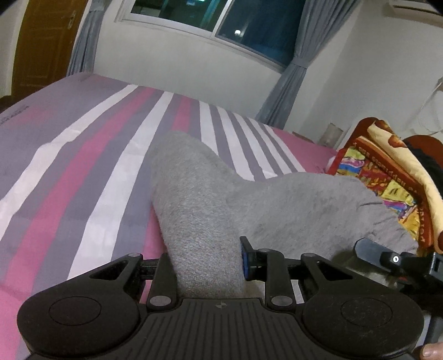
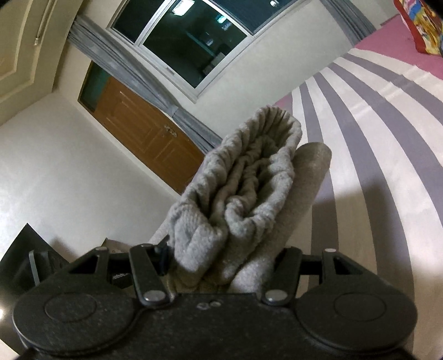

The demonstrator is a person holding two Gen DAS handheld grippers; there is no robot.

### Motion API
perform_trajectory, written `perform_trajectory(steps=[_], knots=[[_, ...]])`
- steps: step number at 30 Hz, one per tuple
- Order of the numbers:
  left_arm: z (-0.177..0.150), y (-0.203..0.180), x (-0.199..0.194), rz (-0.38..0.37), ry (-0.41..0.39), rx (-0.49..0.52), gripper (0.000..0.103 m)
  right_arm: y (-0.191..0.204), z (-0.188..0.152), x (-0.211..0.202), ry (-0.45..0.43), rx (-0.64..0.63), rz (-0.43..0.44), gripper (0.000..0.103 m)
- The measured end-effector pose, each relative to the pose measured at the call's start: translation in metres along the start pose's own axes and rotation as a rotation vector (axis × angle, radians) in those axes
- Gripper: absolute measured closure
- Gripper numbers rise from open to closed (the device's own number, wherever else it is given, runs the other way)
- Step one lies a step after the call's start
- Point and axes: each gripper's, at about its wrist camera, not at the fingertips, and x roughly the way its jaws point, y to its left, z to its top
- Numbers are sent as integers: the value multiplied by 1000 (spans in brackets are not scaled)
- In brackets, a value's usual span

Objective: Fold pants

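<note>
Both tongs are clenched on the gray pants (image 1: 199, 210): left tongs (image 1: 203, 265) grip a leg, right tongs (image 2: 221, 263) bunched waistband, lifted above the striped bed (image 1: 83, 144). Thick cloth may slip out, spoiling the fold.

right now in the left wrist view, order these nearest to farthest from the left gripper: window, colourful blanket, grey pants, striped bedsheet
1. grey pants, clamped between the left gripper jaws
2. striped bedsheet, spreading under and left of the pants
3. colourful blanket, bunched at the right edge of the bed
4. window, on the far wall, top centre
</note>
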Motion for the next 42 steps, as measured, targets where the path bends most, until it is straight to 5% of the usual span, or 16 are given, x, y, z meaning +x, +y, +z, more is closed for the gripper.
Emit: perform_trajectory(steps=[10, 17, 22, 25, 34, 42], knots=[[15, 4, 67, 47, 25, 15, 77, -29, 17, 36, -8, -14, -49, 45], [-3, 14, 120, 105, 113, 48, 76, -74, 14, 66, 43, 42, -122, 44], [-37, 36, 142, 194, 165, 72, 33, -112, -12, 71, 119, 50, -246, 37], [-39, 41, 140, 200, 164, 63, 26, -120, -25, 66, 128, 22, -291, 32], [-34, 10, 100, 336, 92, 204, 27, -73, -12, 33, 18, -120, -456, 23], [-32, -16, 71, 296, 61, 211, 27, 2, -12, 38, -50, -411, -474, 45]])
